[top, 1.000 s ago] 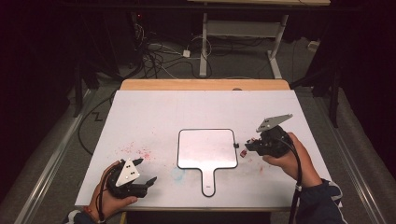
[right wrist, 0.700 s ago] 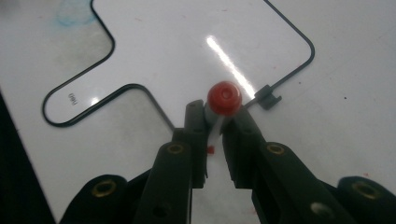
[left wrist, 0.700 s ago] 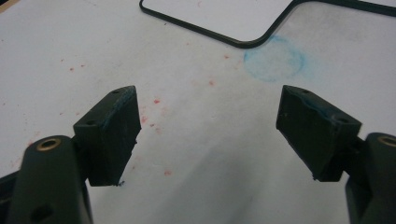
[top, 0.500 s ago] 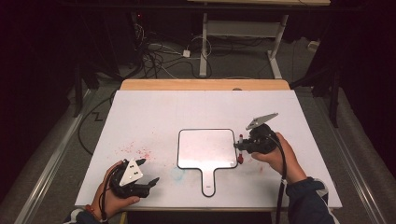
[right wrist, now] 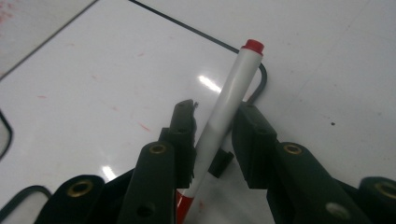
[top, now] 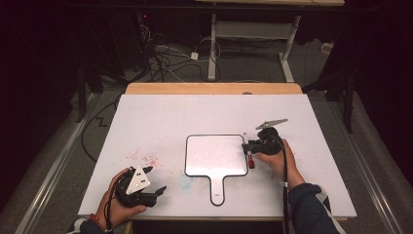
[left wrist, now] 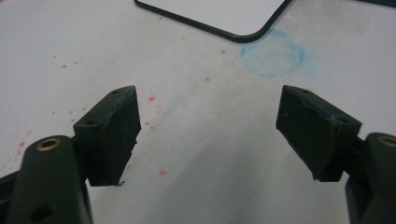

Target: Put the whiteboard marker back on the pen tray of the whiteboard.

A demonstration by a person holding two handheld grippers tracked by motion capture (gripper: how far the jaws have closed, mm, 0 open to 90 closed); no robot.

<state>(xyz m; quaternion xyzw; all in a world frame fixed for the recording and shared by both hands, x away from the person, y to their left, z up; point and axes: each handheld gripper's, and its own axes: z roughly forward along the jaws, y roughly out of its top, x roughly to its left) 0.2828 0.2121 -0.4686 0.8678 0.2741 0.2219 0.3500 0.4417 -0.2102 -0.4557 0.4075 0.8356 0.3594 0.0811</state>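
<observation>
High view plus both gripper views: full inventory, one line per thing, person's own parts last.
table: 1, white top with wooden far edge, centre of the high view
whiteboard paddle: 1, white with black rim and handle, flat mid-table
marker: 1, white barrel with red ends, lying at the paddle's right edge between the right jaws
red specks: scattered, left of the paddle
blue smudge: 1, faint ring by the paddle's near-left corner
cables: several, dark, on the floor beyond the table
left gripper: 1, black, jaws wide open over bare table
right gripper: 1, black, jaws just been opening, pads beside the marker
</observation>
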